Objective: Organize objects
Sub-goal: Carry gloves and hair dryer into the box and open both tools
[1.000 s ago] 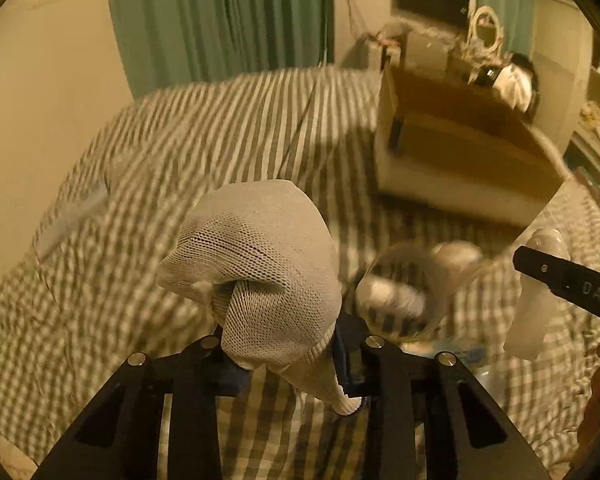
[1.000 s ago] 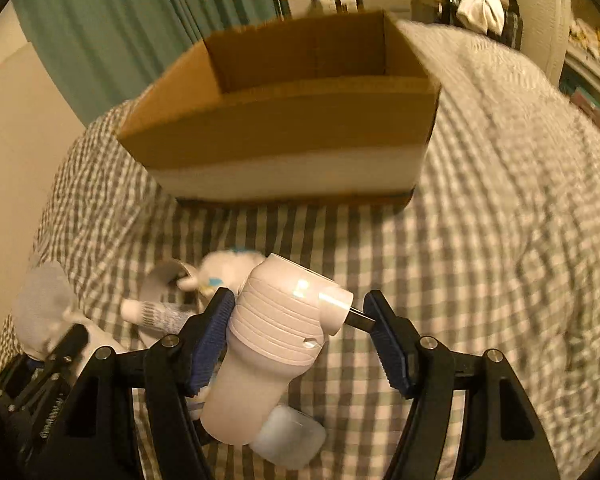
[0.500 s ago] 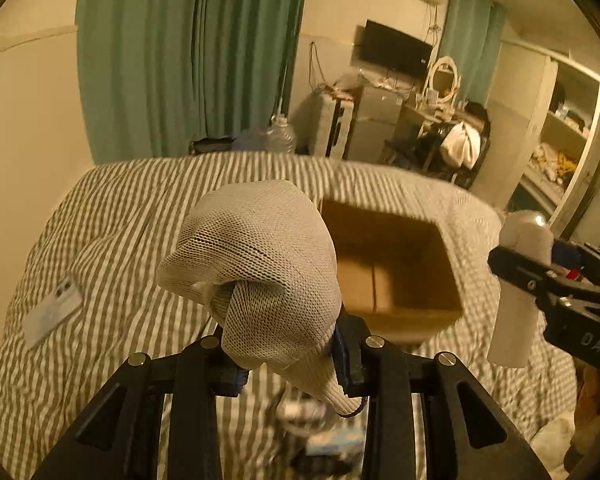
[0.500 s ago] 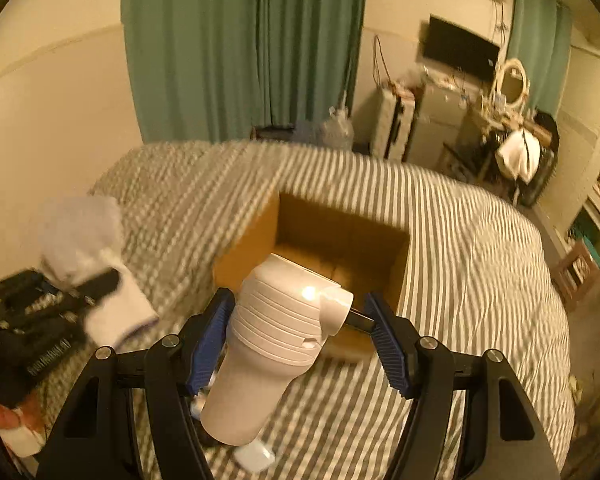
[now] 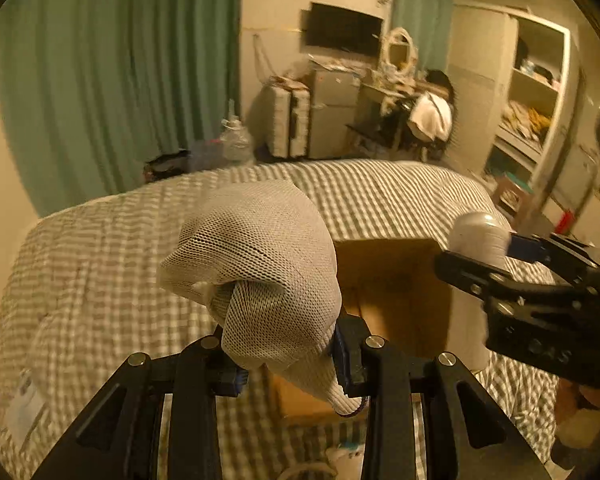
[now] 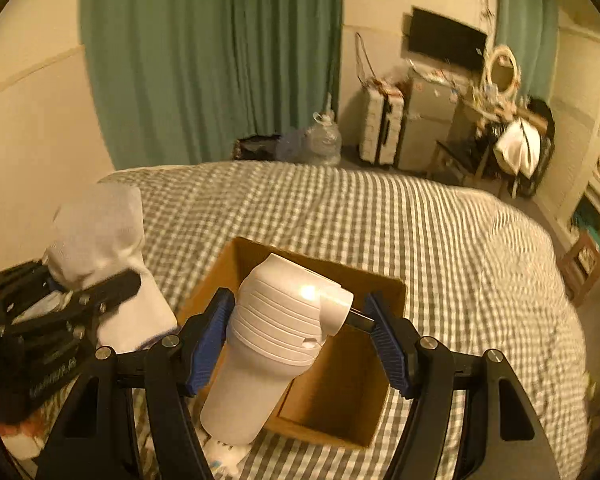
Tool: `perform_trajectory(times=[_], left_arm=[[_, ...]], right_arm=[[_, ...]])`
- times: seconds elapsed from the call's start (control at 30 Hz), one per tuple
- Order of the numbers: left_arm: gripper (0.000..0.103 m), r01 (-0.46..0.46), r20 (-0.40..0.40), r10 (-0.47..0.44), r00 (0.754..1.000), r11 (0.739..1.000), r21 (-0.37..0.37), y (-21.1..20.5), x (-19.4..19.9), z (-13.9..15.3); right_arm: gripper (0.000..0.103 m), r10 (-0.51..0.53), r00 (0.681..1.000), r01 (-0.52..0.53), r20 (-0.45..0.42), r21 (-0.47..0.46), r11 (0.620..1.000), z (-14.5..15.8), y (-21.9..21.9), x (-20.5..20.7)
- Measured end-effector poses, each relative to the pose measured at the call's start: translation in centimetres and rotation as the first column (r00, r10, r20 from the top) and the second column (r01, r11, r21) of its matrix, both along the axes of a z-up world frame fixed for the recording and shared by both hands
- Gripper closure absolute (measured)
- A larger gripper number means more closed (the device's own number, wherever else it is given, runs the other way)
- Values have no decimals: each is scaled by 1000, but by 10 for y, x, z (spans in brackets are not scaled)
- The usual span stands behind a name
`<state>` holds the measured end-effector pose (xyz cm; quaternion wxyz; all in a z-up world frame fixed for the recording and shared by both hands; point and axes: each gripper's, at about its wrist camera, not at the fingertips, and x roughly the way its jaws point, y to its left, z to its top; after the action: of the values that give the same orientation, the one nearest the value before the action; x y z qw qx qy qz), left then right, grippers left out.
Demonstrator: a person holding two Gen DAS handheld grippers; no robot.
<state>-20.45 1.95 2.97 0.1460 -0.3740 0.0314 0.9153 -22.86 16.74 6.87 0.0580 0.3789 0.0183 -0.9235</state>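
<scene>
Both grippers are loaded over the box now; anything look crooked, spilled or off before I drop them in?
Nothing is spilled or damaged. One oddity: the white bottle sits tilted in the right gripper, gripped across its cap and spout. The left gripper pinches the bunched sock. The cardboard box stands upright and open on the checked bedspread.

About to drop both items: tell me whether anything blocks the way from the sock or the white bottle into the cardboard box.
Nothing visible does. The cardboard box sits open-topped on the checked bedspread, with no flap over the opening. The sock in the left gripper and the white bottle in the right gripper both hang above it.
</scene>
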Motion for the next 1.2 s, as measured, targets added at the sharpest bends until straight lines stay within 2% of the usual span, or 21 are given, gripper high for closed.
perform_trajectory(times=[0.2, 0.33, 0.47, 0.53, 0.6, 0.67, 0.7, 0.73, 0.77, 0.8, 0.97, 1.1, 1.2], left_arm=[[70, 114, 10, -114, 993, 993, -35, 34, -21, -35], [70, 154, 26, -153, 988, 987, -38, 49, -29, -54], [69, 166, 51, -164, 985, 985, -49, 59, -32, -73], [68, 174, 61, -171, 983, 984, -48, 62, -29, -79], [58, 175, 68, -172, 983, 983, -47, 63, -26, -82], [53, 172, 65, -168, 984, 984, -48, 62, -24, -80], [43, 167, 67, -163, 984, 984, -55, 61, -23, -79], [35, 152, 63, -148, 987, 986, -64, 60, -22, -76], [23, 140, 55, -136, 989, 988, -67, 59, -23, -74], [19, 127, 43, -125, 991, 990, -60, 56, -20, -69], [19, 70, 28, -69, 997, 997, -42, 36, -12, -39], [14, 19, -6, -19, 1000, 998, -60, 18, 7, -8], [14, -19, -12, 18, 1000, 998, -56, 9, 24, 12]], right_arm=[[36, -92, 995, 94, 40, -55, 994, -43, 33, -33], [36, -119, 993, 119, 29, -19, 993, -63, 49, -43], [36, -116, 992, 117, 55, -14, 993, -84, 50, -45], [36, -117, 991, 118, 67, -15, 993, -91, 48, -43], [36, -122, 990, 124, 67, -28, 992, -93, 47, -37], [27, -118, 992, 120, 36, -52, 991, -87, 48, -32], [21, -122, 992, 123, 19, -55, 991, -85, 49, -30], [21, -125, 992, 124, -2, -56, 991, -80, 50, -27], [21, -127, 992, 126, -22, -57, 990, -74, 51, -23], [20, -135, 990, 132, -39, -57, 990, -69, 53, -20], [20, -169, 984, 163, -62, -90, 982, -44, 65, -2], [19, -185, 981, 176, -65, -132, 976, -21, 69, 27], [18, -182, 980, 172, -82, -124, 977, 1, 66, 50]])
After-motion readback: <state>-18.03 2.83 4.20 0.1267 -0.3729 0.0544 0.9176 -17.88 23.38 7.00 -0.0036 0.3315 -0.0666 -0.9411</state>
